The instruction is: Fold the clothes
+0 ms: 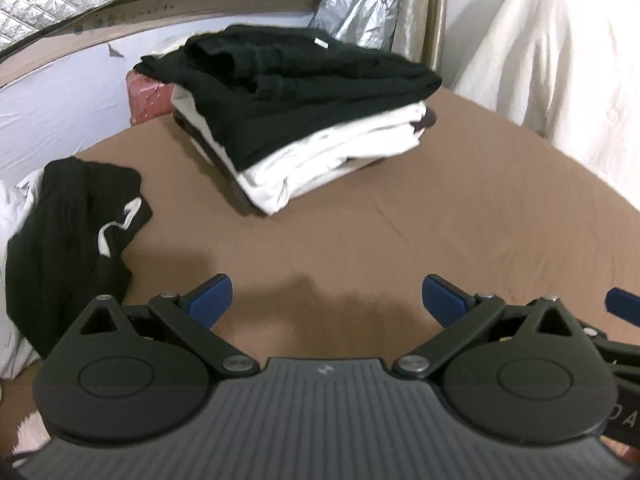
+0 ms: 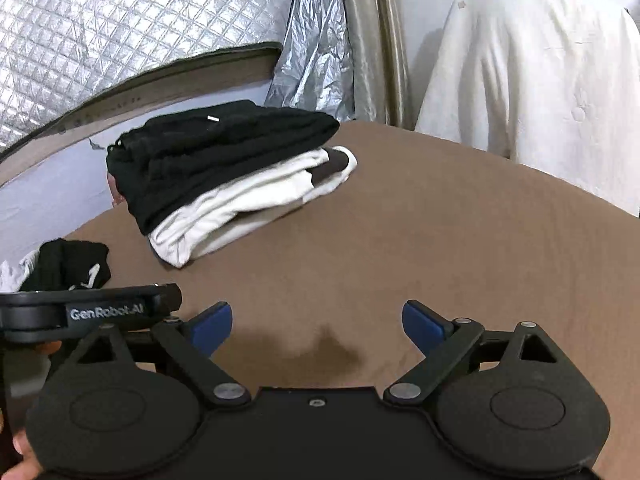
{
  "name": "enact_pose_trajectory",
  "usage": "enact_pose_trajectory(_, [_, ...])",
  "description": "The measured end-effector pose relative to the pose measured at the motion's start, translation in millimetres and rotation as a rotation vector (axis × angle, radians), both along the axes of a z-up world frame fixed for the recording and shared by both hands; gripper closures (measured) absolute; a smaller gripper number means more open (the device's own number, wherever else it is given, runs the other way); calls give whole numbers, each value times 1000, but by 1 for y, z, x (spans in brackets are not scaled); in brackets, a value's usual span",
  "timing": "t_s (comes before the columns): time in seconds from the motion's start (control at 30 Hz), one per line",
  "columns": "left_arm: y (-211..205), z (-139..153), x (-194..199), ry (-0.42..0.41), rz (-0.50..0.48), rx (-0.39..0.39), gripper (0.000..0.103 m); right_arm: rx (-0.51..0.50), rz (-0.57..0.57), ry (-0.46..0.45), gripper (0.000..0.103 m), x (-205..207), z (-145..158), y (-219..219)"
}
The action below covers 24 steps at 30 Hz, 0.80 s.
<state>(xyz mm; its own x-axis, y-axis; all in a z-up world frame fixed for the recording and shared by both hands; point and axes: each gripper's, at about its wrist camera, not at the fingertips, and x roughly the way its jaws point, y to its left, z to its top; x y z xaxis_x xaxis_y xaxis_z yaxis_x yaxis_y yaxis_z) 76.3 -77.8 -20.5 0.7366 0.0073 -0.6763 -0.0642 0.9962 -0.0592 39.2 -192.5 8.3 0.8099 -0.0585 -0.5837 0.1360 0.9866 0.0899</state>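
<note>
A stack of folded clothes (image 1: 304, 120), black on top and white below, sits at the far side of the brown sheet (image 1: 400, 220); it also shows in the right wrist view (image 2: 224, 176). A crumpled black garment with white marks (image 1: 72, 232) lies at the left edge, also seen in the right wrist view (image 2: 68, 266). My left gripper (image 1: 327, 300) is open and empty above bare sheet. My right gripper (image 2: 317, 322) is open and empty, beside the left gripper's body (image 2: 88, 312).
A white garment (image 1: 560, 60) hangs at the right, also in the right wrist view (image 2: 532, 80). Silver quilted foil (image 2: 120, 28) and a curved headboard (image 1: 160, 12) lie behind. A red box (image 1: 148, 98) sits behind the stack. White cloth (image 1: 16, 208) lies at far left.
</note>
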Motion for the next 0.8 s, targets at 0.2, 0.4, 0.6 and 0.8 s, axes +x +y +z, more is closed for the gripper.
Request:
enact_pose_trajectory(0.2, [1,-5,2,14,9,-5,0,-9,-4,26,8,-4,-8,0])
enact_pose_trajectory(0.4, [6,-8,5,6,26,-2,0,-15,-1,40,8,-4,-12,2])
enact_pose_trajectory(0.6, [4,-9,5,-8,42,12,0,-28,-7,47,8,-3,-17,1])
enact_pose_trajectory(0.8, [3,-10,6,-28,62,33,0,-38,-26,55,8,-8,-21,-6])
